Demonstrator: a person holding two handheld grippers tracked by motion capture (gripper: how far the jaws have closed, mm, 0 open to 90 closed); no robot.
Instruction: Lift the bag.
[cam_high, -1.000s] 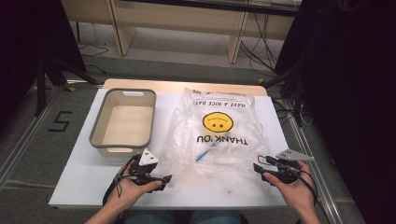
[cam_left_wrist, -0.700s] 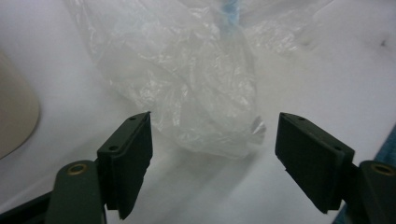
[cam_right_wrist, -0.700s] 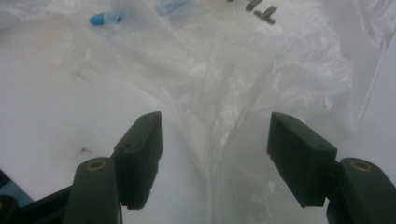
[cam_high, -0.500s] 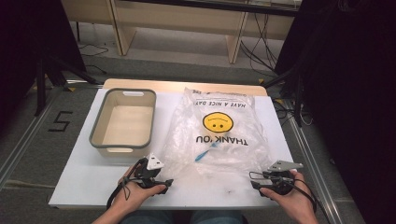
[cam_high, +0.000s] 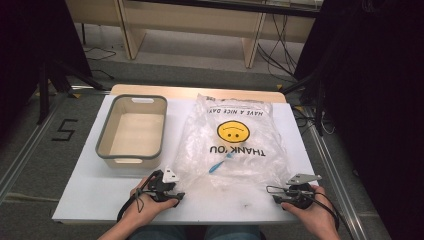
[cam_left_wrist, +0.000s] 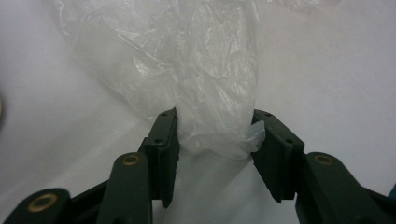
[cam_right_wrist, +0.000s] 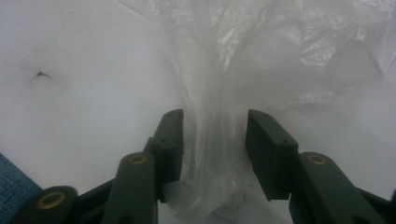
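Note:
A clear plastic bag (cam_high: 232, 145) with a yellow smiley and "THANK YOU" print lies flat on the white table (cam_high: 90, 190), with a small blue item (cam_high: 220, 162) inside it. My left gripper (cam_high: 175, 187) sits at the bag's near left corner. In the left gripper view its jaws (cam_left_wrist: 215, 121) straddle a bunched strip of bag film (cam_left_wrist: 215, 84) and have just been closing. My right gripper (cam_high: 272, 194) sits at the near right corner. Its jaws (cam_right_wrist: 214, 116) have also been closing, astride another strip of film (cam_right_wrist: 219, 74), with a gap still at one pad.
A grey-rimmed beige bin (cam_high: 102, 150) stands empty on the table, left of the bag. The table's near edge runs just behind both hands. Floor and wooden furniture legs (cam_high: 252, 45) lie beyond the far edge.
Both pairs of jaws have narrowed around the bag's near corners. The right hand has sunk and come closer to the table's near edge. The left hand has hardly moved.

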